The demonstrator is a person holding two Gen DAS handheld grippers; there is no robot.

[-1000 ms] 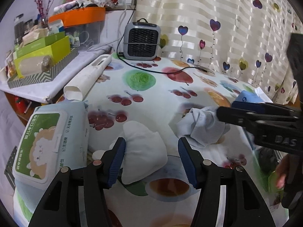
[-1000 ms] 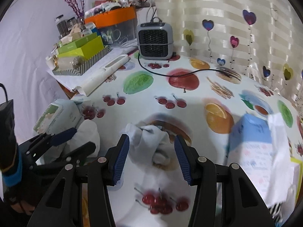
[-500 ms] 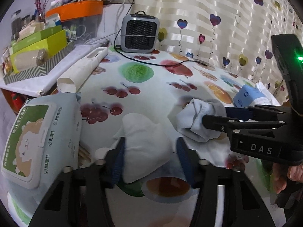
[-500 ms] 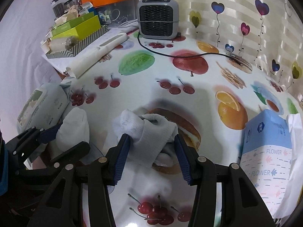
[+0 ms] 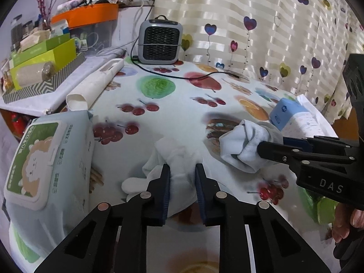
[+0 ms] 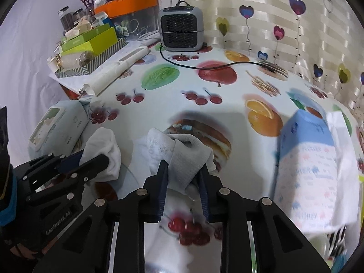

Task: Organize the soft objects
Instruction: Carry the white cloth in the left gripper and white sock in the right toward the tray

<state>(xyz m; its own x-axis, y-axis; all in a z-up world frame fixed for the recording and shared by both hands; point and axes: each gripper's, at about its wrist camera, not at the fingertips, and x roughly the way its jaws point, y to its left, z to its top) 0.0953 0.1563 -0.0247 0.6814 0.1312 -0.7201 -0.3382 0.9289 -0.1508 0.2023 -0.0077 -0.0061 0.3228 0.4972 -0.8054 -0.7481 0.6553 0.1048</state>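
My left gripper (image 5: 182, 170) is shut on a white folded sock (image 5: 175, 157) on the fruit-print tablecloth; the same sock and gripper show at the left of the right wrist view (image 6: 102, 150). My right gripper (image 6: 184, 170) is shut on a bunched white-and-grey sock (image 6: 184, 150), held just above the cloth. That sock (image 5: 245, 147) and the right gripper (image 5: 273, 145) show at the right of the left wrist view.
A wet-wipes pack (image 5: 47, 166) lies at the left edge. A blue tissue pack (image 6: 307, 159) lies at the right. A grey heater (image 5: 160, 42) with its cable, a white paper roll (image 5: 95, 84) and stacked boxes (image 5: 43, 66) stand at the back.
Both grippers have closed, each pinching its sock. The right gripper's sock has bunched up and come slightly off the cloth.
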